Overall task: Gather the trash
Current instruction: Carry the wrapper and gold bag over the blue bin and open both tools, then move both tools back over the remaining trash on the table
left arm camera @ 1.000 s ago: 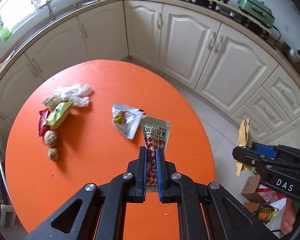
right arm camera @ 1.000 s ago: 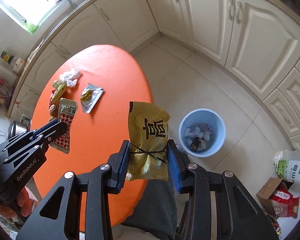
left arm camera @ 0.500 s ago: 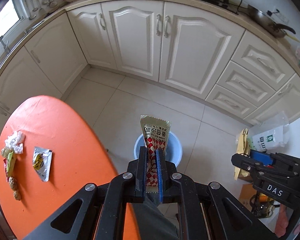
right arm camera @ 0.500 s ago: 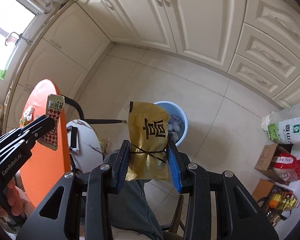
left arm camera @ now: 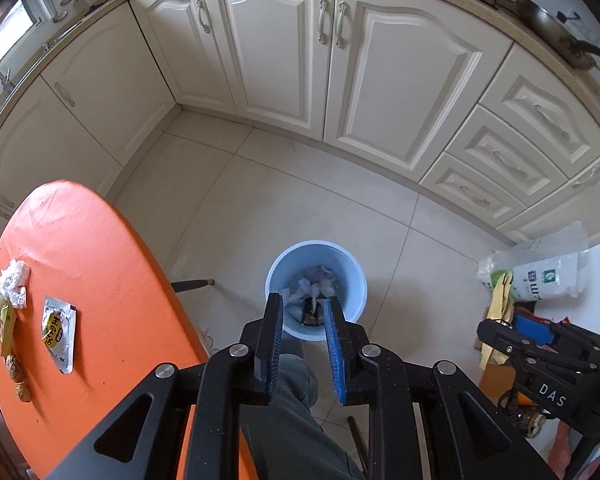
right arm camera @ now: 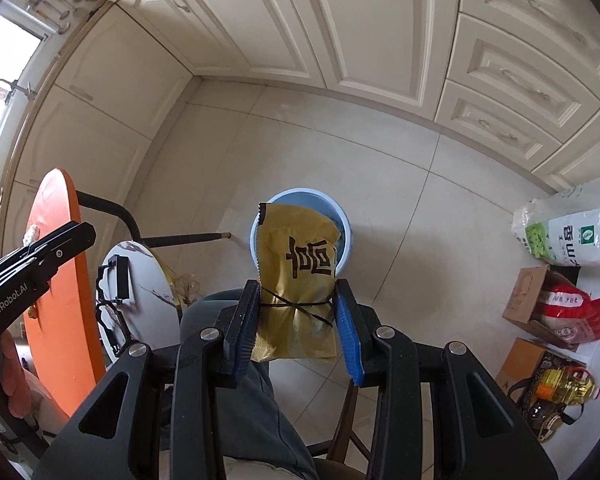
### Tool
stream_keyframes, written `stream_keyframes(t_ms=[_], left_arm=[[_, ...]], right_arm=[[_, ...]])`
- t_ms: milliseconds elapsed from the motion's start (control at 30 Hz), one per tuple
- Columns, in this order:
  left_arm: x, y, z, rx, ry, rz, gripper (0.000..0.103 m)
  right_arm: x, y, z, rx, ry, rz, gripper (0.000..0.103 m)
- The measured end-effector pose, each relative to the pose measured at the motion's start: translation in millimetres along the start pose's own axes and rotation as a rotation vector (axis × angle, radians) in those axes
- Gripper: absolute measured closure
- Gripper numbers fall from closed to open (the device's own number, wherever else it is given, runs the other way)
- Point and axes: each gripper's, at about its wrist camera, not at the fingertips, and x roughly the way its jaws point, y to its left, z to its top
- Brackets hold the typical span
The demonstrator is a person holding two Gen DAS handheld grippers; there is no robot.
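Observation:
My left gripper (left arm camera: 300, 312) is open and empty, held above the light blue trash bin (left arm camera: 354, 276) on the floor; the bin holds tissues and wrappers. My right gripper (right arm camera: 298, 300) is shut on a yellow snack bag (right arm camera: 300, 276) with black characters, held above the same bin (right arm camera: 342, 220). The yellow bag also shows at the right of the left wrist view (left arm camera: 498, 312). On the orange table (left arm camera: 92, 264) lie a silver wrapper (left arm camera: 58, 330), a crumpled tissue (left arm camera: 12, 286), a green wrapper (left arm camera: 6, 326) and walnuts (left arm camera: 16, 372).
White cabinets (left arm camera: 300, 60) line the far wall. A white rice sack (right arm camera: 572, 236), cardboard boxes (right arm camera: 528, 300) and an oil bottle (right arm camera: 564, 390) stand on the floor at the right. A white stool (right arm camera: 140, 292) and the person's legs (left arm camera: 296, 420) are below the grippers.
Both grippers swung from the table toward the bin. The left gripper opened and the red-checked wrapper it held is gone from its jaws. The right gripper still holds the yellow bag.

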Motion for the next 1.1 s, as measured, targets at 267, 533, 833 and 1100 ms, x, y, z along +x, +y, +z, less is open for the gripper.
stream_keyframes(t_ms=[267,533,833,1100], left_arm=[[-4.3,24.4,-13.6,-0.053,-0.006,0.047,0.085],[-5.5,41.5,-24.5,-0.093,0.005,0.059,0.085],[-19.8,62.4,-50.6,-0.101,-0.001,0.036,0.085],[-46.1,87.5,-81.8,-0.134,-0.016,0.025,0.085]], right_arm=[[10.0,58.3,12.4,-0.116,0.003,0.068,0.057],[-8.2,88.8,15.9,-0.153,-0.059,0.082,0.026],[-11.5,85.7,8.9,-0.14,-0.06,0.049,0.026],[-22.8,99.5,-5.8,-0.164,-0.073,0.041,0.026]])
